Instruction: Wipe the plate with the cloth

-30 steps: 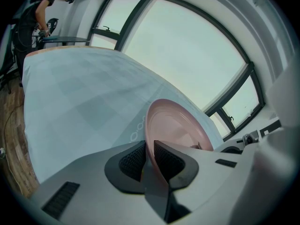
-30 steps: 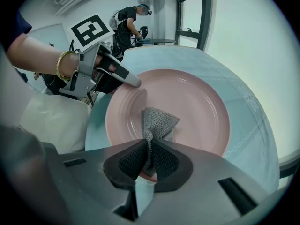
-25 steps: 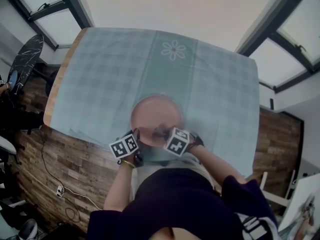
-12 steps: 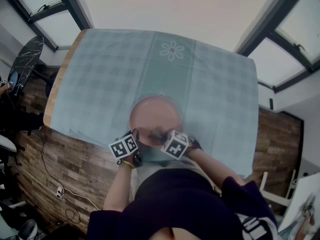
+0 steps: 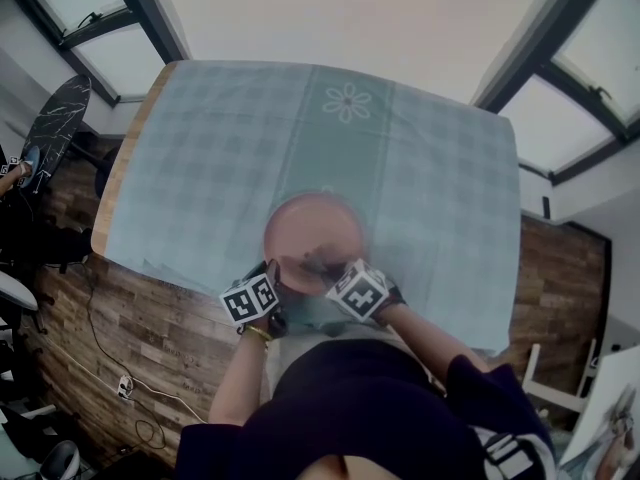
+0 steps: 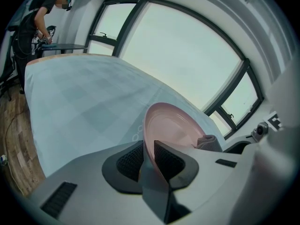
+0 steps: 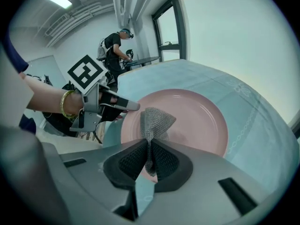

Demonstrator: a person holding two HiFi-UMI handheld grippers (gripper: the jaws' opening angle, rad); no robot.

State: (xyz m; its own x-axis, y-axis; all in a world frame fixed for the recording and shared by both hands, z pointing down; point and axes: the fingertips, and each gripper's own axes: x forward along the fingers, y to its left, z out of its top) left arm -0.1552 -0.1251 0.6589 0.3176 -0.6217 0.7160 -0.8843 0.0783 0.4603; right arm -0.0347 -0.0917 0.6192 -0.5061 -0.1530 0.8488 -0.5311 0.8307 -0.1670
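A pink plate (image 5: 313, 240) lies on the pale green checked tablecloth near the table's front edge. My left gripper (image 5: 272, 288) is shut on the plate's (image 6: 173, 125) near-left rim, which runs between its jaws (image 6: 149, 159). My right gripper (image 7: 149, 158) is shut on a grey knit cloth (image 7: 154, 123), whose free end spreads against the plate's (image 7: 197, 121) near inner surface. From the head view the cloth (image 5: 318, 265) shows as a dark patch on the plate's near part, just ahead of the right gripper (image 5: 335, 278).
The tablecloth (image 5: 210, 158) covers the table, with a flower print (image 5: 347, 102) at the far middle. A wooden table edge (image 5: 118, 163) shows at left. A person (image 7: 115, 46) stands at another table in the background. Windows lie beyond the far side.
The right gripper with the cloth has shifted slightly right and nearer along the plate's near part. The left gripper and the plate have stayed put.
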